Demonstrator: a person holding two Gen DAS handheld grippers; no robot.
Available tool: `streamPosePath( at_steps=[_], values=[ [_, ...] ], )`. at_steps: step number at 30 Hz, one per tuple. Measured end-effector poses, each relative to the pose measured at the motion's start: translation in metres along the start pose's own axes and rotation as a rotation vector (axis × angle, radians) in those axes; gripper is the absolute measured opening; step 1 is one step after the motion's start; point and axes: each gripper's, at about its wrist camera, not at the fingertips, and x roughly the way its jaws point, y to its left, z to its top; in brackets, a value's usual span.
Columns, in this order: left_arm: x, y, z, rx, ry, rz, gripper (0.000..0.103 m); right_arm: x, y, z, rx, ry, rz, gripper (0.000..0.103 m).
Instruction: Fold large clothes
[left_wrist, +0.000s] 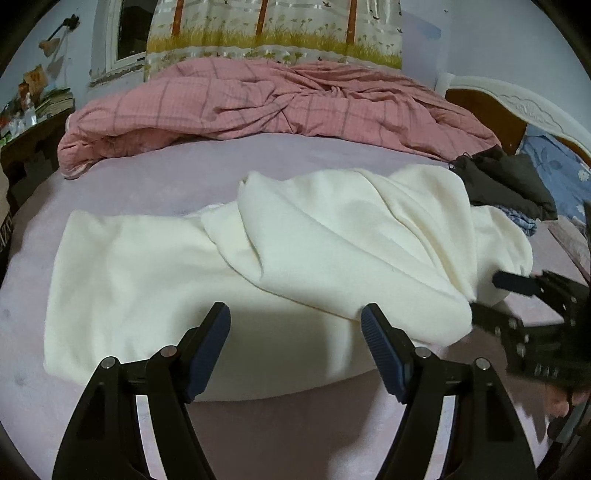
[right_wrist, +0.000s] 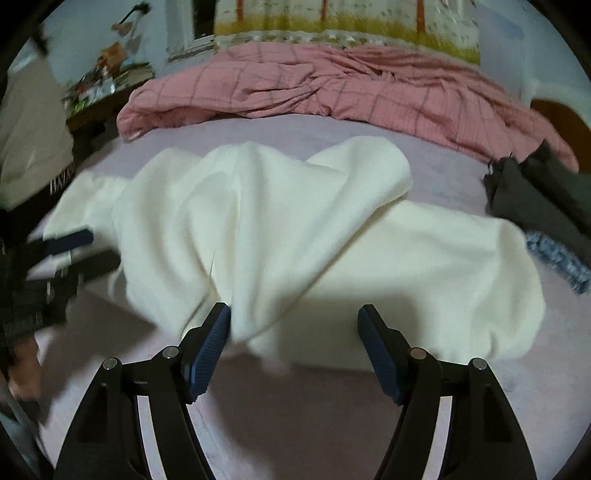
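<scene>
Far off to the left of the left gripper's (left_wrist: 295, 319) jaws stood a cluttered side table (left_wrist: 29, 122) against the wall, with a lamp (left_wrist: 55, 40) fixed above it. Straight ahead and beyond the jaws, a rumpled pink checked quilt (left_wrist: 273, 99) lay heaped across the far side of the bed (left_wrist: 155, 173), under a patterned curtain (left_wrist: 273, 29). To the right of the jaws and further out, a dark garment (left_wrist: 506, 181) sat bunched near the headboard (left_wrist: 517, 99), with a scrap of blue patterned cloth (left_wrist: 521, 219) just beside it, touching the task's garment at its right end. The cream garment (left_wrist: 155, 273) lay on the lilac sheet directly in front of both sets of jaws, its long axis running left to right across them; its left part lay flat, while a fold was thrown diagonally over the middle and right, rising away from the jaws. The left gripper's jaws stood wide apart and held nothing, the right tip just at the edge of that fold. In the right wrist view, the right gripper (right_wrist: 294, 319) also had its jaws wide, with the cloth's near edge between and just beyond them and its left tip against the cloth; this view was blurred, so whether it touched could not be told. Each gripper showed at the edge of the other's view.
</scene>
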Motion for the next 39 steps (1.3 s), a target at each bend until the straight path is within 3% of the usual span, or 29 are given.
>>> streamPosePath(
  at_steps=[6,13,16,20,26,31,33,36,39],
  values=[
    [-0.02,0.004,-0.001,0.01,-0.072,0.035,0.072,0.014,0.006,-0.037,-0.098,0.094,-0.099,0.075],
    [-0.028,0.008,0.002,-0.012,-0.115,0.026,0.072,-0.033,-0.018,-0.032,0.045,-0.074,-0.079,0.075],
    [-0.034,0.011,0.008,-0.032,-0.155,0.019,0.072,-0.061,-0.024,-0.01,0.079,-0.153,-0.067,0.075],
    [-0.041,0.024,0.012,-0.093,-0.181,-0.008,0.072,-0.074,-0.023,0.027,0.105,-0.194,-0.025,0.075],
    [-0.028,0.043,0.011,-0.151,-0.147,-0.026,0.07,-0.027,-0.004,0.057,0.105,-0.114,0.058,0.075],
    [-0.016,0.042,0.011,-0.131,-0.134,-0.02,0.069,0.026,0.015,0.031,0.055,-0.002,0.059,0.075],
    [-0.009,0.036,0.012,-0.122,-0.135,-0.019,0.069,0.03,0.01,0.014,0.083,-0.032,0.075,0.075],
    [0.005,0.026,0.015,-0.131,-0.113,-0.055,0.069,0.026,-0.009,0.003,0.16,-0.02,0.18,0.075],
    [0.011,0.013,0.016,-0.109,-0.105,-0.067,0.068,0.001,-0.017,-0.002,0.186,-0.06,0.164,0.074]
  ],
)
